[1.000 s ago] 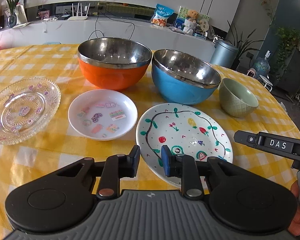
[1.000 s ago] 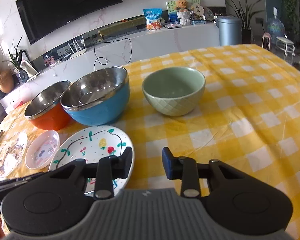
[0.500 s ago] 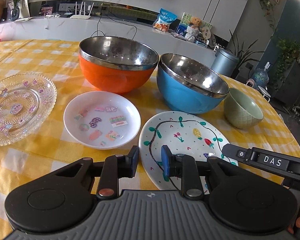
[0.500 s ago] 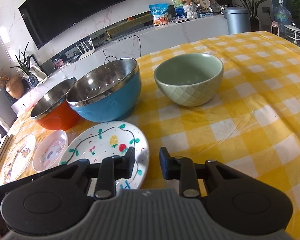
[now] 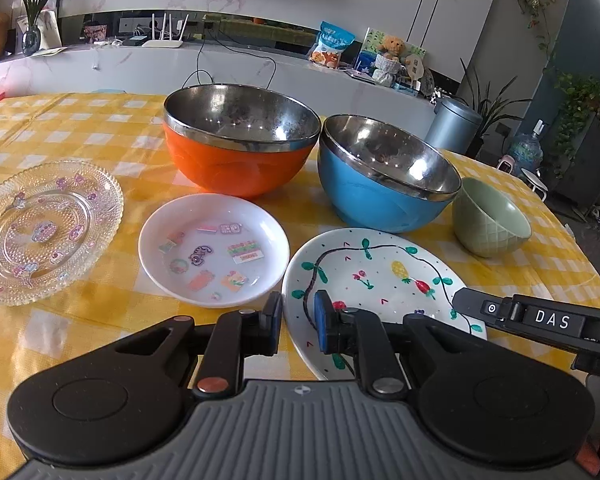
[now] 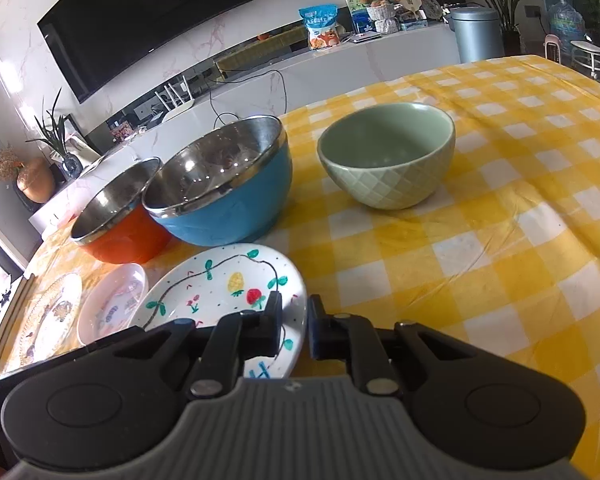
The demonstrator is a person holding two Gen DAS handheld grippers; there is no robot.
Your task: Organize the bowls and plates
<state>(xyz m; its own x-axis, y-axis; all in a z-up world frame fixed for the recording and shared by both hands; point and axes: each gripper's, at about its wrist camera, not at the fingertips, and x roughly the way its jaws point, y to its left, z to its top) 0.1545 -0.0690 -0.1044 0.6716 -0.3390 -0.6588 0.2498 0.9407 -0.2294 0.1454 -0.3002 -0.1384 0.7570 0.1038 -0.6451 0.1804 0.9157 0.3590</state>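
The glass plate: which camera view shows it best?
The left wrist view. There the glass plate lies almost whole at the left edge, its beaded rim and stickers clear. The right wrist view shows it only small, slanted and glary at the lower left.

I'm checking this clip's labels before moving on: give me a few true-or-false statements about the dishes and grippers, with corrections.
1. The orange bowl stands beside the blue bowl. True.
2. The green bowl is stacked inside the blue bowl. False: it stands alone on the yellow checked cloth.
3. Each gripper straddles an edge of the painted plate. True: the left gripper is at its left rim and the right gripper at its right; their fingers have just been closing.
4. The glass plate lies on top of the small white dish. False: they lie side by side.
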